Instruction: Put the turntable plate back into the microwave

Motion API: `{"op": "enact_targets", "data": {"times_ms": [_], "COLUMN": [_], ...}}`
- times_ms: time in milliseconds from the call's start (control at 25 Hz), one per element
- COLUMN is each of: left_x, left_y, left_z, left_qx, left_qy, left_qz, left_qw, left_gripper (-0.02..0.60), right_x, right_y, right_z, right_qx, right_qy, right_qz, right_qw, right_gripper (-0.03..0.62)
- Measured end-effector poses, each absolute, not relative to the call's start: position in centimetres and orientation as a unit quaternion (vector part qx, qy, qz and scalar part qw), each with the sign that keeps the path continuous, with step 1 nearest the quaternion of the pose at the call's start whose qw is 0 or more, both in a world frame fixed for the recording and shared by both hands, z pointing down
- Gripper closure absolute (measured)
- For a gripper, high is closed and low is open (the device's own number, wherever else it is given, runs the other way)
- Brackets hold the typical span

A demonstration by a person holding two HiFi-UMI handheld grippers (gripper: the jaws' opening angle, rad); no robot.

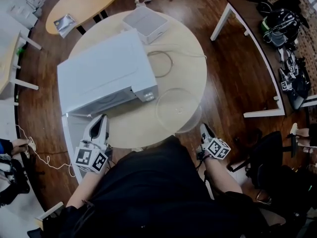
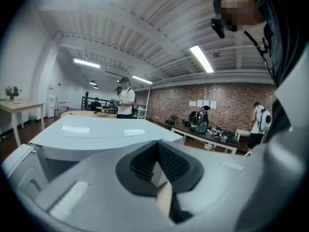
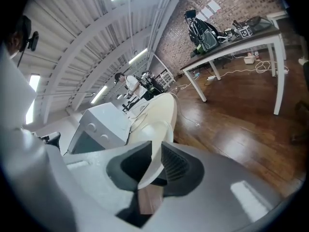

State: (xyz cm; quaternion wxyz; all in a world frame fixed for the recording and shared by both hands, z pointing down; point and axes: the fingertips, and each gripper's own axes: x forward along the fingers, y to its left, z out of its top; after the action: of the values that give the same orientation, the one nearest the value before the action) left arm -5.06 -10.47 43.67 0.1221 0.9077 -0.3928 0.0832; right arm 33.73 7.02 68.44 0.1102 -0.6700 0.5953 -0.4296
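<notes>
The clear turntable plate (image 1: 178, 109) lies on the round table (image 1: 190, 66) just right of the white microwave (image 1: 104, 71), its near rim hanging past the table's edge. The right gripper (image 1: 203, 128) sits just beside that rim, jaws a narrow way apart (whether glass lies between them is unclear). The left gripper (image 1: 102, 118), jaws together on nothing, points at the microwave's front.

microwave (image 1: 106, 73) white | table (image 1: 190, 66) cream | turntable plate (image 1: 177, 110) clear | floor (image 1: 233, 78) dark brown wood | marker cube (image 1: 91, 158) black-and-white squares
</notes>
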Motion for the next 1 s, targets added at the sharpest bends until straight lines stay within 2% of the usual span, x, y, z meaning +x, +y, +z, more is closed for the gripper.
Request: {"op": "enact_targets", "data": {"times_ms": [80,240,560,800,1000], "left_x": [-4.8,-4.6,-5.1,-5.2,-4.7], "left_y": [-10.5,-10.6,-10.6,-10.8,-10.4], "left_z": [43.8,43.5,43.7,43.4,43.7], "left_qx": [0.907,0.907,0.902,0.900,0.902], "left_qy": [-0.393,-0.394,-0.403,-0.409,-0.401], "left_qz": [0.086,0.089,0.098,0.101,0.115], "left_qw": [0.122,0.121,0.120,0.114,0.113], "left_gripper": [0.575,0.575,0.575,0.575,0.575], "right_x": [33.7,33.0,32.9,32.4,32.8], "right_y": [6.6,5.5,4.6,3.5,3.0], "right_z": [68.5,68.2,69.3,69.9,69.8], "right_qx": [-0.662,-0.652,-0.649,-0.630,-0.627], "right_qy": [0.606,0.627,0.625,0.634,0.636], "right_qz": [-0.428,-0.413,-0.423,-0.435,-0.436], "right_qw": [0.112,0.105,0.098,0.109,0.113], "right_gripper": [0.503,0.391,0.370,0.315,0.312]}}
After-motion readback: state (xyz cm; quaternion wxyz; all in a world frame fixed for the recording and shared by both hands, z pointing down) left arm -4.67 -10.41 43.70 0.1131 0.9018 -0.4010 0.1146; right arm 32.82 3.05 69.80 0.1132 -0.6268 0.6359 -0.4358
